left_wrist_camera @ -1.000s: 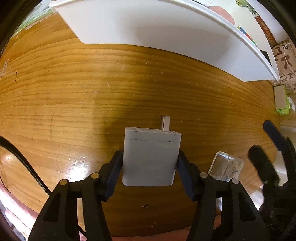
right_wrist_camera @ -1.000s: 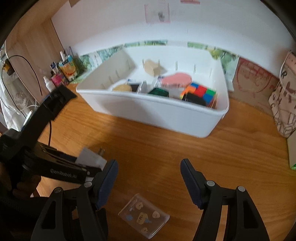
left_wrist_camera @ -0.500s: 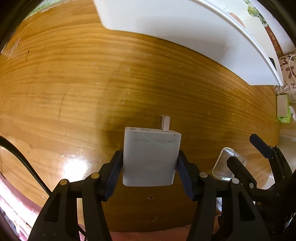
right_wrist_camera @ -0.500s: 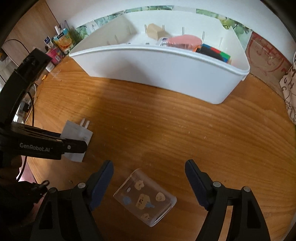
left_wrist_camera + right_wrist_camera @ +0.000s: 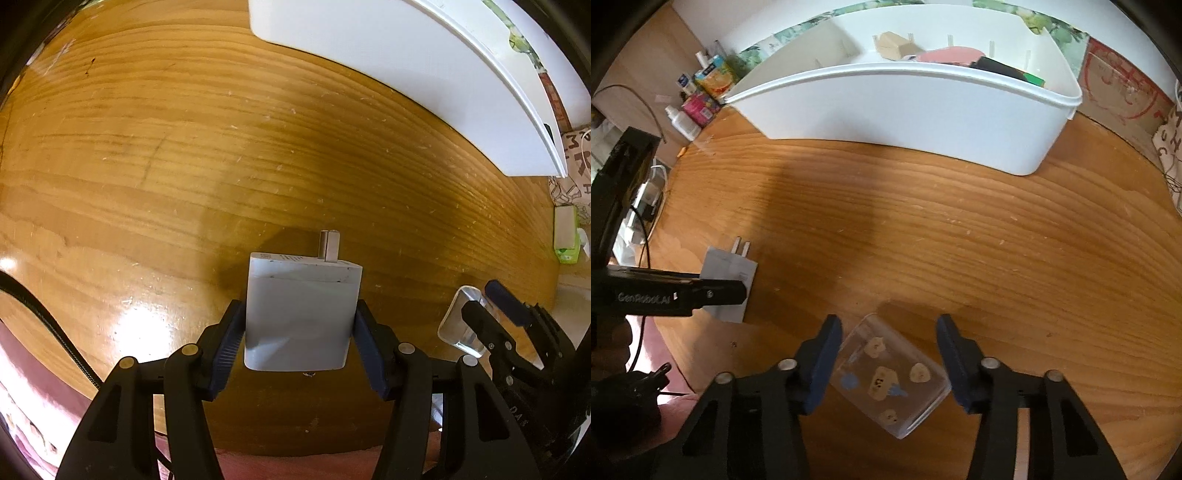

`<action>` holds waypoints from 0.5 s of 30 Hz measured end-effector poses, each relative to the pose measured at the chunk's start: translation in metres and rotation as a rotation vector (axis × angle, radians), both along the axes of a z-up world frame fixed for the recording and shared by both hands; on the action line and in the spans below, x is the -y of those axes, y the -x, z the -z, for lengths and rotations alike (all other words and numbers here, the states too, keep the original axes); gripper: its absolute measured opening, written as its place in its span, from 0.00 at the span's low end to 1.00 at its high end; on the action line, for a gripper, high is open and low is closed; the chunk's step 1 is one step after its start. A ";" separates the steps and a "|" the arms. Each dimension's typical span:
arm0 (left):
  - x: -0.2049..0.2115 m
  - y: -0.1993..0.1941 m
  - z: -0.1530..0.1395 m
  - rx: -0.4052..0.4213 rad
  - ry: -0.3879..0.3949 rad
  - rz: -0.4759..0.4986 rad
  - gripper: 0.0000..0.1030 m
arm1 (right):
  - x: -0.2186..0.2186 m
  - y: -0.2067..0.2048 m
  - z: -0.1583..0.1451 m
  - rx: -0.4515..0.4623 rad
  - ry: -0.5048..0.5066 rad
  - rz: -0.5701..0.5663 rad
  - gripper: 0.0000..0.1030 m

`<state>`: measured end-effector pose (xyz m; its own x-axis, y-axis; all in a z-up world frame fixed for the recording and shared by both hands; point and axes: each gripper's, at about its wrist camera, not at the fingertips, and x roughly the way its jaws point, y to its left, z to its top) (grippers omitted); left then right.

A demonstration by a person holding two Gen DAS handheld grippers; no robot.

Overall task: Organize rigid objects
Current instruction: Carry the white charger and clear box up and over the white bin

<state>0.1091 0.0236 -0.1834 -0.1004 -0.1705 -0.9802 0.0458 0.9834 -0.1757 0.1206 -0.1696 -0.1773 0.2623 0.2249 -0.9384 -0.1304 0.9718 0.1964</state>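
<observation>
Wooden table (image 5: 960, 229) carries the white bin (image 5: 923, 107) at its far side, already part-filled, likely the destination.

Left gripper (image 5: 299, 332): jaws clamped on the charger (image 5: 299, 314), prongs pointing forward, low over the table near its front edge.

Right gripper (image 5: 886, 350): jaws apart, straddling the clear box (image 5: 890, 376), which lies skewed on the table; not yet squeezed, presumably lining up the grasp.

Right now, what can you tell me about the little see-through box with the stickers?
The clear box looks like hard plastic, with rounded corners and small cream and blue cartoon stickers on top. It lies flat and turned at a slant on the wooden table. The right tool sits open around it, its jaws on either side, not squeezing it.
</observation>
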 end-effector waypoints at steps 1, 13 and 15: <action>-0.003 0.003 -0.003 0.005 -0.003 -0.004 0.60 | -0.001 0.002 -0.001 0.003 -0.006 -0.012 0.42; 0.004 0.032 -0.012 0.037 -0.036 -0.020 0.59 | 0.004 0.012 0.000 0.005 -0.023 -0.037 0.50; 0.015 0.032 -0.010 0.042 -0.067 0.010 0.58 | 0.008 0.015 0.000 0.007 -0.032 -0.030 0.58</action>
